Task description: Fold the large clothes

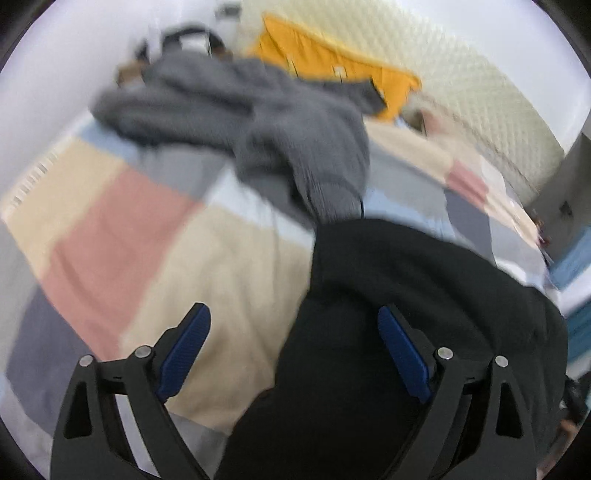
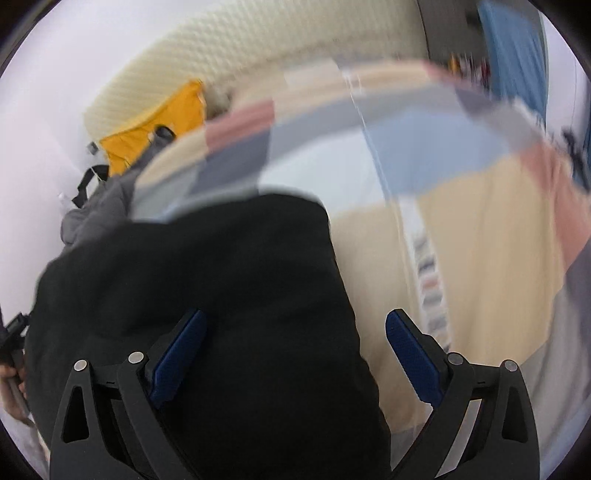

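A black garment (image 1: 406, 295) lies spread on the bed, blurred in both views. My left gripper (image 1: 293, 314) hangs over its left edge with the jaws wide apart; the blue pads (image 1: 184, 354) touch no cloth that I can see. My right gripper (image 2: 297, 317) stands just as wide over the same black garment (image 2: 221, 277), near its right edge, and its pads (image 2: 413, 362) are bare. Farther up the bed sits a crumpled grey garment (image 1: 258, 122) (image 2: 99, 210), and behind it a yellow garment (image 1: 332, 70) (image 2: 155, 125).
The bed has a patchwork cover (image 1: 129, 229) (image 2: 461, 240) in pink, beige, blue and grey. A cream quilted headboard (image 1: 461, 92) (image 2: 258, 44) runs along the far side. A black strapped bag (image 1: 188, 35) rests by the wall. A hand (image 2: 11, 387) shows at the left edge.
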